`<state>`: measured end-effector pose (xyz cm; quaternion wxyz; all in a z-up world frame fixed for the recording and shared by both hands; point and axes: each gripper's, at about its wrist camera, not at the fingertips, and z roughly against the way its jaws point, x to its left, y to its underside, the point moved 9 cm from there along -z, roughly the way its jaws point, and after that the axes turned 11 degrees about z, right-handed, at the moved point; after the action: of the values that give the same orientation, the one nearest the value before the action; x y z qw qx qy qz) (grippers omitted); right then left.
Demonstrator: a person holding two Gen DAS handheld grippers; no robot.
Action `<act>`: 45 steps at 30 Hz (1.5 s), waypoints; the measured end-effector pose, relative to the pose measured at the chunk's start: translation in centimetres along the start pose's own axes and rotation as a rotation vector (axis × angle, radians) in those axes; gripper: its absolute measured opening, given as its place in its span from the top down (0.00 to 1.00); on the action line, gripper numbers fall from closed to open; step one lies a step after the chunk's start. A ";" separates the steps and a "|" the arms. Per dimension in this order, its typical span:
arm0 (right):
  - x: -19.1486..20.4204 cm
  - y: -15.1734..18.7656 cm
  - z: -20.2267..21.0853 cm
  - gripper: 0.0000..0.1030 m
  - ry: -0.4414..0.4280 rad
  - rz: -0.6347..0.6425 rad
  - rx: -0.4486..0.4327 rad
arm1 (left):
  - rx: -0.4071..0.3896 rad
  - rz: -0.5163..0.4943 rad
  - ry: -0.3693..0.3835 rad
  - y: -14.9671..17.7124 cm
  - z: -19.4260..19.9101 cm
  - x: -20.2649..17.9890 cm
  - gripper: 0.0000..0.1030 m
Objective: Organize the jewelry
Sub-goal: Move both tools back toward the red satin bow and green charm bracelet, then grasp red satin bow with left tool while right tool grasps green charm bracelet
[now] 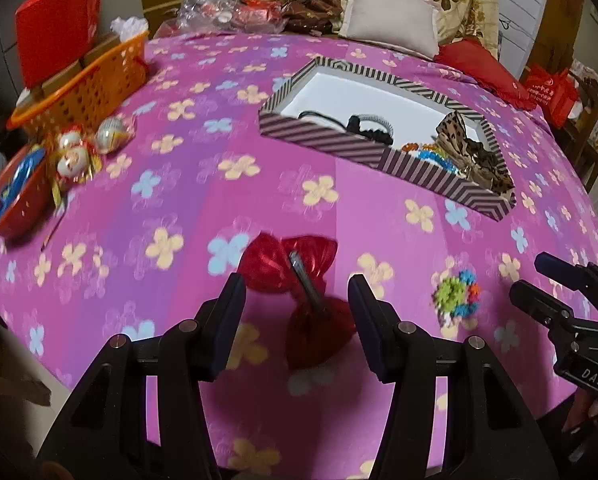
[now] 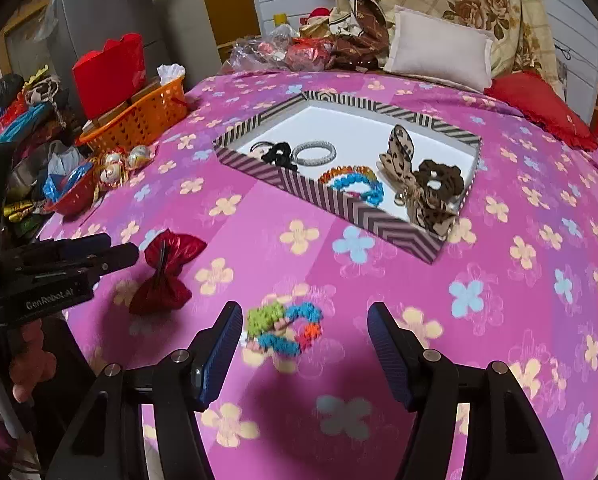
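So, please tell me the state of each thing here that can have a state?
left gripper: open, over the red bow, not gripping.
right gripper: open, over the colourful bracelet.
red bow: lying on the cloth, outside the box.
colourful bracelet: on the cloth, outside the box.
striped box: lidless, holding several hair pieces.

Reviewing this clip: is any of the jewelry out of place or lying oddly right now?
Two pieces lie on the pink bedspread, outside the striped box that holds the others: the red bow clip in front of the open left gripper, and the multicolored bracelet between the fingers of the open right gripper. Nothing looks damaged.
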<state>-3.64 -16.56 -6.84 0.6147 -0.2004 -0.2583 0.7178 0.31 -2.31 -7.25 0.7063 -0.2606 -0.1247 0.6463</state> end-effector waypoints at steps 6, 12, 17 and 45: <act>0.2 2.3 -0.8 0.39 -0.024 -0.010 0.034 | 0.056 0.047 0.006 2.0 -0.6 2.5 0.44; 1.5 2.7 -1.8 0.39 -0.050 0.018 0.049 | 0.076 0.067 0.017 3.2 -0.9 3.7 0.42; 2.5 2.4 -2.7 0.39 -0.053 0.045 0.059 | 0.091 0.097 0.027 3.2 -1.6 3.9 0.42; 2.0 1.1 -6.3 0.35 -0.021 0.071 0.025 | 0.066 0.123 -0.042 0.7 -6.3 0.5 0.37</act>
<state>-1.05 -13.93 -12.41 0.5886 -0.1941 -0.2483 0.7445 3.02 -3.14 -12.91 0.6707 -0.2308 -0.1017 0.6976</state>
